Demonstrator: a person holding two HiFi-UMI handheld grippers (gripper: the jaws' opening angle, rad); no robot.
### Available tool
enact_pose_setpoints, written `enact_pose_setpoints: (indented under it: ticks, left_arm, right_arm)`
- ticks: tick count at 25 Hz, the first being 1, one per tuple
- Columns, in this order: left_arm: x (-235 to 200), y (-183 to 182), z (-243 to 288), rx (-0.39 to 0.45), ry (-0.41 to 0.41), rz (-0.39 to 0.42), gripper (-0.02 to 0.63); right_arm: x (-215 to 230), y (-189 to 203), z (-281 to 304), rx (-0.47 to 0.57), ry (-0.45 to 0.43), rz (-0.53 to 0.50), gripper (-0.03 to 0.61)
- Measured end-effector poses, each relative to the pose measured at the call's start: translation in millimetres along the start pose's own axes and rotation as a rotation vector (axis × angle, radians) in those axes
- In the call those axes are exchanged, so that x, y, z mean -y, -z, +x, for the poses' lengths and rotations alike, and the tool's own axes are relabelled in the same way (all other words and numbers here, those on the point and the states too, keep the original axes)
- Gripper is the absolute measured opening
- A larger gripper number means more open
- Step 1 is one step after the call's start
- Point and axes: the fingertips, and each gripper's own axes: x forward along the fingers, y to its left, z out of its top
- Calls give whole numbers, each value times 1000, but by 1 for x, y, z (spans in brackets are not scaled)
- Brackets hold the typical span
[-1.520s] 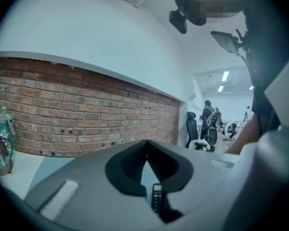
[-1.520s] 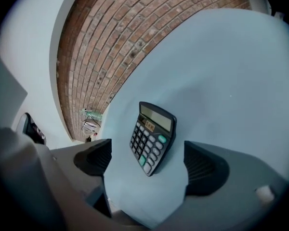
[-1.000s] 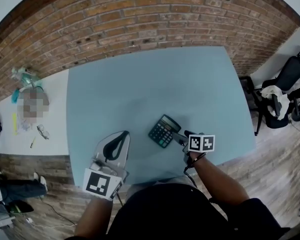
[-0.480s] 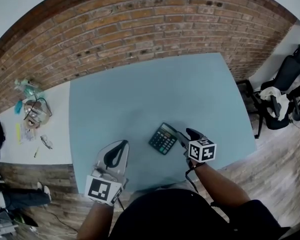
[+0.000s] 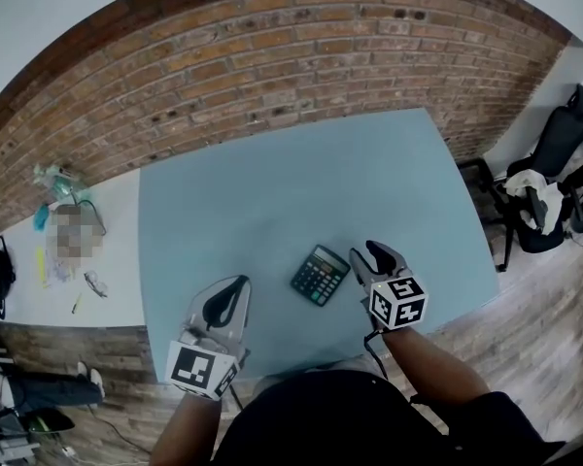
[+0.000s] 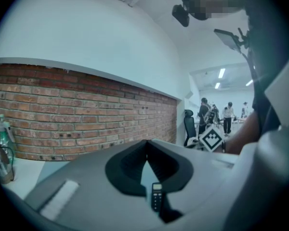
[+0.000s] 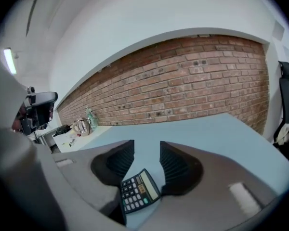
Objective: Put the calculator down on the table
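Fingers (image 7: 176, 165) closing, empty; right gripper (image 5: 367, 252) hovers, apparently clear of calculator (image 5: 320, 274).

- In the right gripper view the calculator (image 7: 138, 191) has its lower left corner hidden; its key print is too small to read.
- Through the left gripper (image 6: 147, 150) only a narrow sliver of it shows.
- The worktop's (image 5: 301, 192) near edge lies behind the person's torso (image 5: 340, 416).
- Clutter on the side table (image 5: 117, 212) is too small to name.
- The office chair (image 5: 562, 144) runs off the picture's edge.
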Motion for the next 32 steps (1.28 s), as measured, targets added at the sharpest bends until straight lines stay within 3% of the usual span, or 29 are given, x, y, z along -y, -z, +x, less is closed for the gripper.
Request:
enact_pose_setpoints:
  ticks: [7,11,16,27,32]
  left_arm:
    - [-1,-5,5,6,-8,-31,2]
    - [-14,-12,3,22,-58,-56,2]
    - [-24,-16,4,42,-83,-100,2]
    - [-36,-17,0,42,-154,-90,2]
    - [-35,-17,-2,39,-182,-89,2]
  right_arm:
    - [-7,-41,-18,125,26,-177,150]
    - [-16,-65,-29,199,38,-255,137]
    - [-12,-83,-33,228,51,-239,122]
    - [-24,-120,-45,330,45,-256,85]
    - [-29,-119,-46,334,18,-266,29]
